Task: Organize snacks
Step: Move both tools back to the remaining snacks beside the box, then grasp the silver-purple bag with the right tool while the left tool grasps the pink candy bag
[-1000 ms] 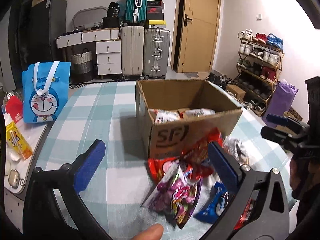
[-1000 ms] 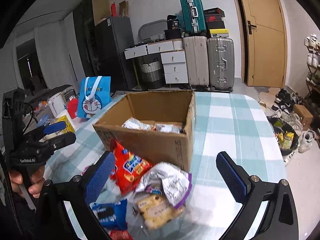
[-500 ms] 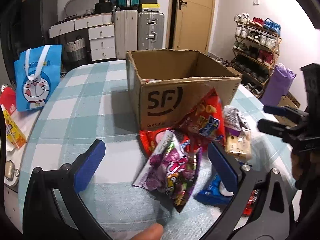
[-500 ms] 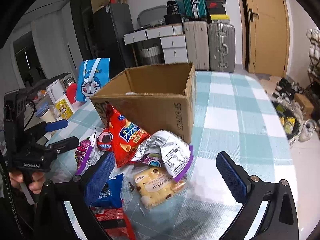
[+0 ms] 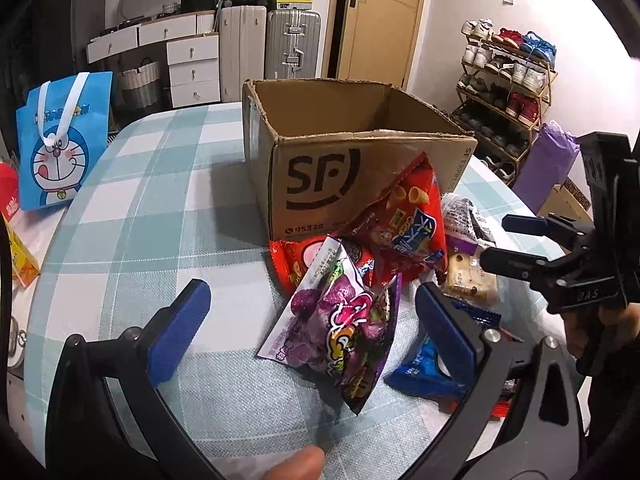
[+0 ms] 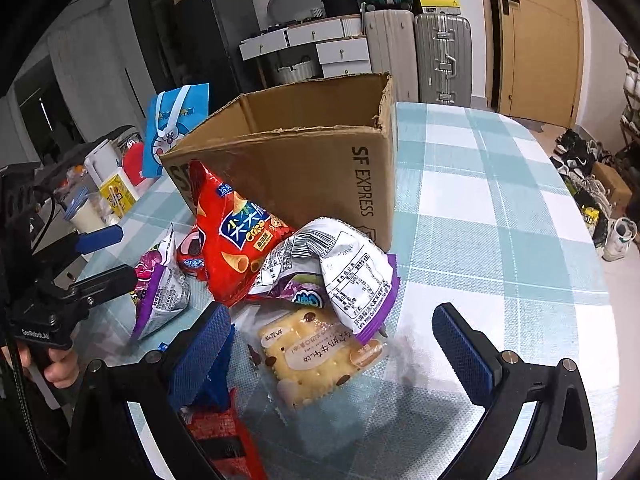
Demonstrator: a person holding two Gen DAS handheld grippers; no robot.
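Observation:
An open cardboard box (image 5: pixel 360 152) (image 6: pixel 304 168) stands on the checked table. Snack packs lie piled against its front. My left gripper (image 5: pixel 314 332) is open, low over a purple candy bag (image 5: pixel 344 332) that lies between its blue pads. A red crisp bag (image 5: pixel 404 224) (image 6: pixel 236 232) leans on the box. My right gripper (image 6: pixel 332 348) is open around a clear biscuit pack (image 6: pixel 316 356), beside a white and purple bag (image 6: pixel 344 272). Each gripper shows in the other's view, the right gripper (image 5: pixel 498 240) and the left gripper (image 6: pixel 122 255). The box's inside is hidden.
A blue cartoon tote (image 5: pixel 60 148) stands at the table's left edge by a yellow carton (image 6: pixel 116 196). A blue packet (image 5: pixel 424 368) and a red packet (image 6: pixel 216 428) lie near the front edge. Suitcases (image 5: pixel 292 44) and a shoe rack (image 5: pixel 508 76) stand beyond the table.
Both grippers have come down and closer to the snack pile in front of the box. The box's contents have dropped out of sight. Both stay open.

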